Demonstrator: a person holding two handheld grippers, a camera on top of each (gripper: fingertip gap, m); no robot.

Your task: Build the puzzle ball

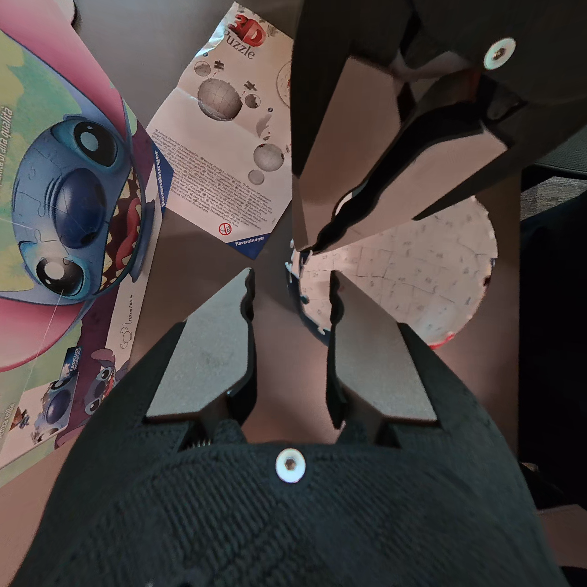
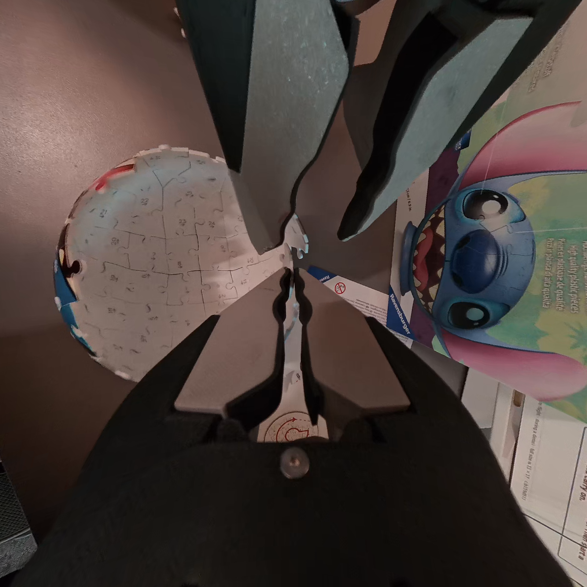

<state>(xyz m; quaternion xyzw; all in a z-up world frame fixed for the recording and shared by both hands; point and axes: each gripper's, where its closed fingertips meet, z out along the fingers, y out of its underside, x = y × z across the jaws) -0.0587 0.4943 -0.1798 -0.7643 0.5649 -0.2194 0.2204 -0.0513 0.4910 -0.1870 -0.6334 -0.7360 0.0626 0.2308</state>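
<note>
In the right wrist view, going left to right: the half-built puzzle ball (image 2: 149,263) lies on the brown table (image 2: 63,95) as an open shell, hollow numbered side up. Its near rim runs to the right gripper (image 2: 291,273), whose jaws are nearly closed on the rim's edge. Just above, the left gripper (image 2: 309,236) stands parted, and a small loose piece (image 2: 298,236) sits at one fingertip; whether it is gripped I cannot tell. Farther right lie the instruction sheet (image 2: 359,293) and the picture box (image 2: 508,254). Judging by this, the shell lies to the left of both tools, and the left gripper is nearer the piece
</note>
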